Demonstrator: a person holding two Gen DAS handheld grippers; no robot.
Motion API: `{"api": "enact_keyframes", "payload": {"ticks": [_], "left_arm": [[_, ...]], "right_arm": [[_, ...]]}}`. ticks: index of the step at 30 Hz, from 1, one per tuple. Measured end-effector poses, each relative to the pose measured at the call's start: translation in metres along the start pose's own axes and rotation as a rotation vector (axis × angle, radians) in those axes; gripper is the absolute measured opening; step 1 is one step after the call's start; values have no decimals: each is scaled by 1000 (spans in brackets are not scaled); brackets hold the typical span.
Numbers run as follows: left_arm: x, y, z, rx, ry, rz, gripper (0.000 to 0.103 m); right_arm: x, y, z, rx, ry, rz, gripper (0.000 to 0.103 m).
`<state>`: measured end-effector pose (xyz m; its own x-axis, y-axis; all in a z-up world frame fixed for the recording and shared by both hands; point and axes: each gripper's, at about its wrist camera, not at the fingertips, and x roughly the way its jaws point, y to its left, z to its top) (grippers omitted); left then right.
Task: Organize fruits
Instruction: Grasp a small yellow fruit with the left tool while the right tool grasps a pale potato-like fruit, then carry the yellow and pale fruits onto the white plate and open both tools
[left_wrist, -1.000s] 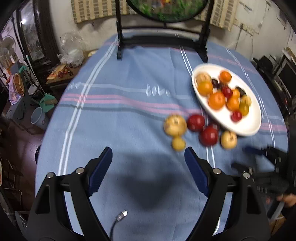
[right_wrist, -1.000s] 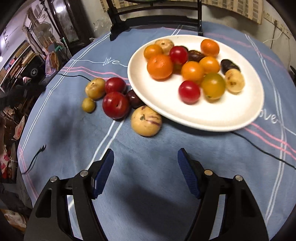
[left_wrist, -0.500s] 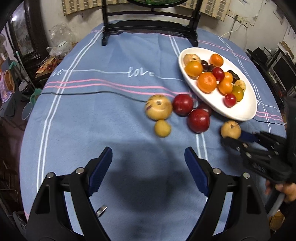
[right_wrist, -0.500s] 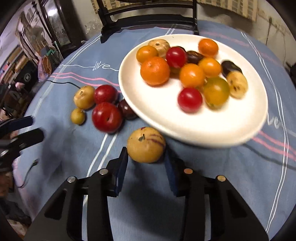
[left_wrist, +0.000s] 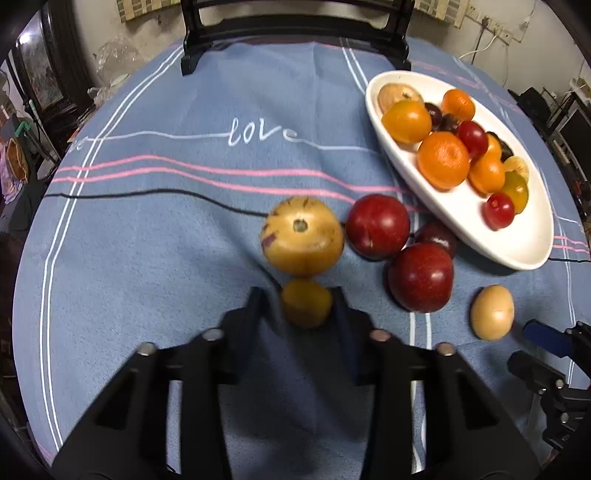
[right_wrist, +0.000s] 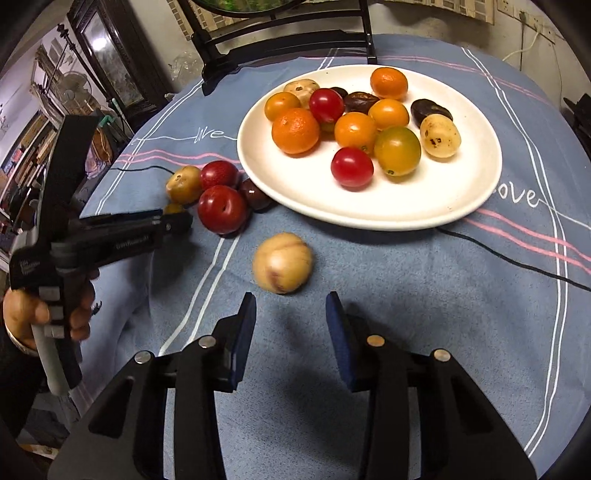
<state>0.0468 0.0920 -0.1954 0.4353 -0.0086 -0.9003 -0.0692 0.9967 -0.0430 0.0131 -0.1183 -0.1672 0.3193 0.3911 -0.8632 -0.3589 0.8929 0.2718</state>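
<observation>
A white plate (left_wrist: 524, 243) (right_wrist: 461, 192) holds several oranges, tomatoes and dark fruits. Loose on the blue cloth lie a striped yellow melon (left_wrist: 302, 236), two red plums (left_wrist: 377, 226) (left_wrist: 421, 277), a dark plum (left_wrist: 437, 235) and a pale yellow fruit (left_wrist: 492, 312) (right_wrist: 283, 263). My left gripper (left_wrist: 301, 304) has its jaws around a small yellow fruit (left_wrist: 306, 302) on the cloth. My right gripper (right_wrist: 290, 310) is open and empty, just short of the pale yellow fruit.
A black chair (left_wrist: 295, 22) stands at the table's far edge. A thin black cable (right_wrist: 517, 258) runs across the cloth near the plate. Dark furniture and clutter (right_wrist: 92, 74) stand left of the table.
My left gripper moved forward and closed its jaws around the small yellow fruit. My right gripper drew back from the pale yellow fruit, which now lies free ahead of its open jaws.
</observation>
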Motion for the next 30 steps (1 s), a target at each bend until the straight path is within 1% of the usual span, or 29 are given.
{"api": "enact_keyframes", "payload": {"ticks": [1,3,5,7,9,10,11,13,16,17,18,19,20,21,22,25,28,30], "left_arm": [[-3,1,0,-1,-7,-5,28],[-9,4,0,-9,-19,-21,28],[-15,6,-1,-17,-28,-30,27],[-25,7,-5,-18,-49,-41,27],[-36,8,-10,-23,-60,-57,27],[-41,9,-13,-26,-65,-64,27],[-44,10,-16,-27,-68,-70,27],[-47,14,-20,-28,-66,-70,27],[-49,18,-27,-39,-57,-68,27],[-48,18,-28,-41,-54,-65,27],[-47,20,-29,-42,-50,-64,27],[-47,20,-29,-44,-49,-63,27],[-47,20,-30,-47,-49,-64,27],[-48,21,-30,-47,-50,-67,27],[-49,21,-31,-49,-51,-65,27],[-51,20,-29,-49,-57,-66,27],[-59,13,-27,-33,-74,-75,27],[-63,5,-26,-3,-82,-73,27]], "right_arm": [[1,0,-1,-2,3,-1,39],[2,0,-1,-4,-2,-9,39],[6,2,1,-14,6,0,42],[9,4,3,-24,8,-14,43],[9,7,4,-35,-10,-39,61],[8,8,5,-39,-24,-54,67],[8,9,5,-45,-38,-58,67],[13,12,9,-59,-29,-48,67],[26,19,16,-93,-18,-71,67],[30,21,17,-105,-9,-74,63],[34,24,18,-123,-3,-87,57],[39,28,17,-154,16,-108,46],[40,31,16,-175,23,-132,41],[40,31,16,-180,24,-130,41],[39,29,15,-177,36,-111,41],[30,23,13,-167,33,-96,41],[16,13,8,-103,23,-45,41],[9,5,4,-73,20,-36,41]]}}
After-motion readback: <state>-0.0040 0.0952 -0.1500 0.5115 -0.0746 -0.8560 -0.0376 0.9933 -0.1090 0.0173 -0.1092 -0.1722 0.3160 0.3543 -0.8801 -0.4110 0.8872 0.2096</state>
